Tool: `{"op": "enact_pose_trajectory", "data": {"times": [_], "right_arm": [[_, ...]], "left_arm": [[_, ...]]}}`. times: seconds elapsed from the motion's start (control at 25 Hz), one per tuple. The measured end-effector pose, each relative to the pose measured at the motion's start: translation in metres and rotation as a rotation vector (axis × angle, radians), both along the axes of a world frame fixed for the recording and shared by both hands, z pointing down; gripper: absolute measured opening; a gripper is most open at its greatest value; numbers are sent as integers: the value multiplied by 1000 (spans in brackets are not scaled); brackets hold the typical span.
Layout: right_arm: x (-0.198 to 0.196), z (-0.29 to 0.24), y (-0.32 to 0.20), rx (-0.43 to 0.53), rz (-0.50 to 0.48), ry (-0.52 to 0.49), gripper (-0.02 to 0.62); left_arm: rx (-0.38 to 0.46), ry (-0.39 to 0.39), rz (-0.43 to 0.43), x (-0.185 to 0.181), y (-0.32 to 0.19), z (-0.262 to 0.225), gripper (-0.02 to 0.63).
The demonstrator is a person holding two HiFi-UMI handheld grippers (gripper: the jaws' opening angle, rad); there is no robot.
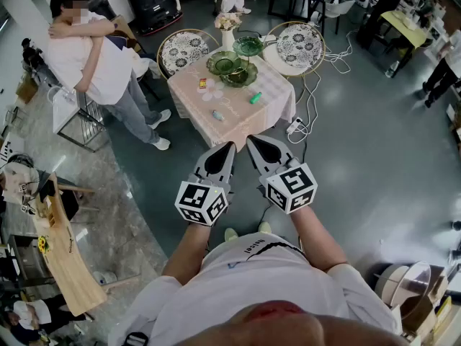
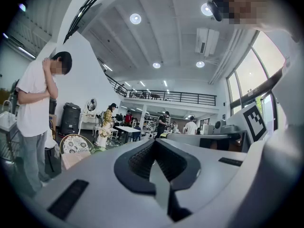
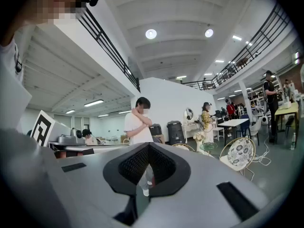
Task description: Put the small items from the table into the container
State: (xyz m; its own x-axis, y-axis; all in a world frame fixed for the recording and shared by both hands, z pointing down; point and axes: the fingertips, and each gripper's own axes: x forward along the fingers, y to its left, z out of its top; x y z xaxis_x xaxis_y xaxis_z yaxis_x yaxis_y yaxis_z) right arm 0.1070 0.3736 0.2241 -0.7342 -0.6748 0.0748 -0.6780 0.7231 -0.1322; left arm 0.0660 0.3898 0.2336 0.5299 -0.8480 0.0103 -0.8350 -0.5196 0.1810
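The small table [image 1: 268, 114] with a pale pink cloth stands ahead of me. On it lie a small red and yellow item [image 1: 202, 83], a green item [image 1: 255, 97] and a blue-grey item [image 1: 217, 114]. A green glass tiered dish [image 1: 232, 68] stands at the table's far side. My left gripper [image 1: 230, 147] and right gripper [image 1: 253, 140] are held side by side in the air, short of the table's near edge. Both are shut with nothing between their jaws. The left gripper [image 2: 154, 141] and the right gripper [image 3: 148, 145] look level across the room.
A vase of flowers [image 1: 227, 30] stands behind the dish. Two round lacy chairs [image 1: 184, 50] [image 1: 298, 45] flank the table's far side. A person [image 1: 94, 60] stands at the left near the table. A power strip [image 1: 294, 127] and cables lie on the floor to the right.
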Motion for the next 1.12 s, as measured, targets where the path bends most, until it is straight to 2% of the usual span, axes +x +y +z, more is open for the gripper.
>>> {"op": "enact_pose_trajectory", "data": {"times": [0.24, 0.56, 1.12], "right_arm": [[-1, 6, 0, -6, -5, 4, 9], [13, 4, 6, -17, 12, -82, 9], [38, 14, 14, -15, 2, -102, 9]], "left_arm": [[-2, 1, -5, -1, -1, 5, 6], [2, 0, -11, 7, 5, 10, 6], [29, -10, -50, 23, 9, 14, 6]]}}
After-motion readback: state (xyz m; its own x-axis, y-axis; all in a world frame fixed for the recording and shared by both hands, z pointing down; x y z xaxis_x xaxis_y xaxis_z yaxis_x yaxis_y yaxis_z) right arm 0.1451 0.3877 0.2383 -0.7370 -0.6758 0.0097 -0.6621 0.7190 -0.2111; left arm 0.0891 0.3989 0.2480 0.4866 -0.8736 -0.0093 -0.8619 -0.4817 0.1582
